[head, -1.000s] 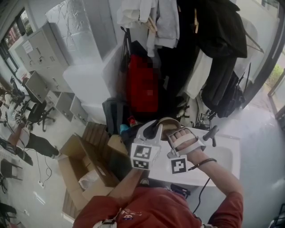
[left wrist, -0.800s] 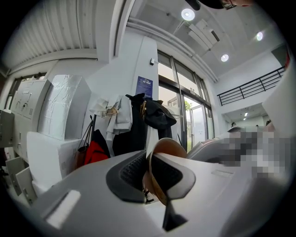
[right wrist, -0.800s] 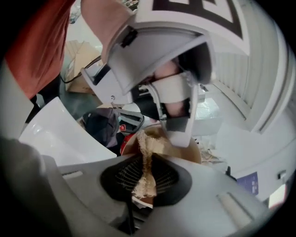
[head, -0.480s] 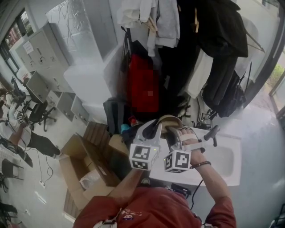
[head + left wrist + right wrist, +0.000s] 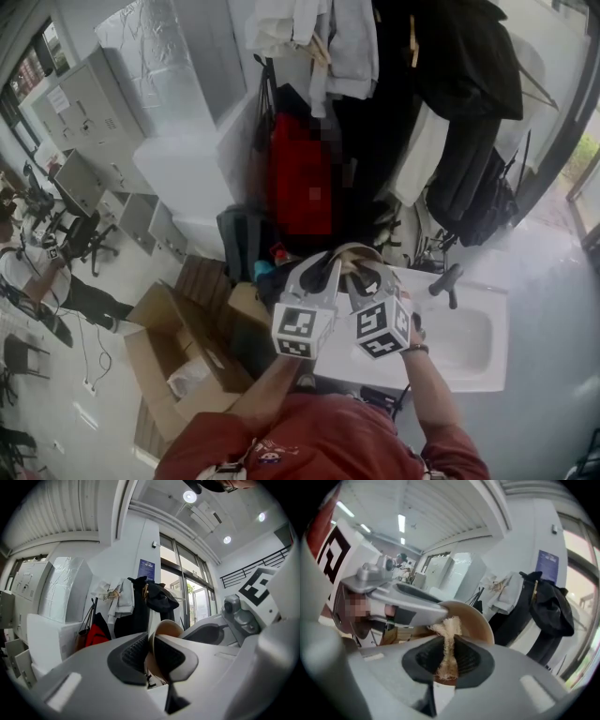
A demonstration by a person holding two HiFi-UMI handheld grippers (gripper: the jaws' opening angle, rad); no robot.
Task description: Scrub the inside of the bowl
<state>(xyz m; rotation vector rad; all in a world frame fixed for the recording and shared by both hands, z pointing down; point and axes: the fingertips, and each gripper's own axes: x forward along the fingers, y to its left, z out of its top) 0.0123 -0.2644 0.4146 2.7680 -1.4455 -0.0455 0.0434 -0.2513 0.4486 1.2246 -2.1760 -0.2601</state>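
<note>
Arms both raised over the sink's (image 5: 473,349) near-left corner, forearms converging. Left gripper (image 5: 328,269) (image 5: 151,652) points level, jaws clamped on the bowl's rim. Bowl (image 5: 353,251) (image 5: 167,628) (image 5: 477,620) is held on edge above the sink, mouth turned toward the right gripper (image 5: 367,279) (image 5: 447,657). That one tilts slightly down, jaws pinching a fibrous scrubber (image 5: 448,634), its tuft inside the bowl.

The bowl (image 5: 357,253) hangs above the left end of the sink (image 5: 478,323), its rim between the jaws of the left tool (image 5: 323,272). The right tool (image 5: 367,281) is just right of that one, and its scrubbing pad (image 5: 449,632) is inside the bowl. The faucet (image 5: 444,283) stands at the sink's back edge. A cardboard box (image 5: 173,328) lies on the floor (image 5: 103,412) to the left, and a bag (image 5: 300,178) hangs behind.
</note>
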